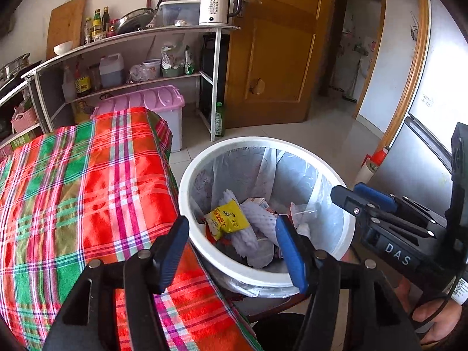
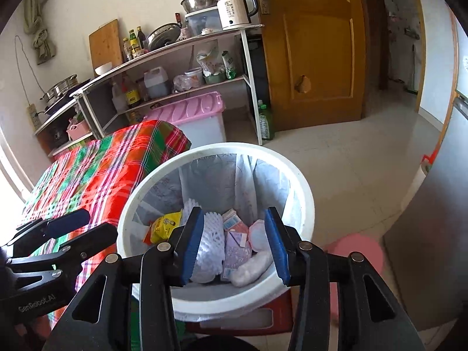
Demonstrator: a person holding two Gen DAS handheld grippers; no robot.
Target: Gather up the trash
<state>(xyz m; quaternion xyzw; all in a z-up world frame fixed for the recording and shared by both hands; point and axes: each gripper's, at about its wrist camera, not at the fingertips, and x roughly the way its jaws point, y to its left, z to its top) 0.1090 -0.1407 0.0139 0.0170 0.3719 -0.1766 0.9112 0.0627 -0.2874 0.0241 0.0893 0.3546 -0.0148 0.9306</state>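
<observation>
A white trash bin [image 1: 263, 142] [image 2: 222, 147] with a clear liner stands beside the plaid-covered table [image 1: 87, 190] [image 2: 102, 169]. Inside it lie a yellow snack packet [image 1: 226, 218] [image 2: 165, 226], white foam fruit nets [image 1: 257, 219] [image 2: 210, 239] and small cartons [image 2: 237, 248]. My left gripper [image 1: 231, 231] [image 2: 99, 222] hovers open over the bin's near-left rim, next to the table edge, with nothing between its blue pads. My right gripper [image 2: 234, 216] [image 1: 348, 190] is open above the bin's near side and holds nothing.
A metal shelf [image 1: 131, 36] with a kettle [image 1: 216, 5], bottles and pans stands behind. A pink-lidded box [image 1: 146, 101], a green bottle [image 1: 219, 120] and a wooden door [image 1: 278, 44] are beyond the bin. A grey fridge [image 2: 433, 234] and pink stool [image 2: 359, 251] are at right.
</observation>
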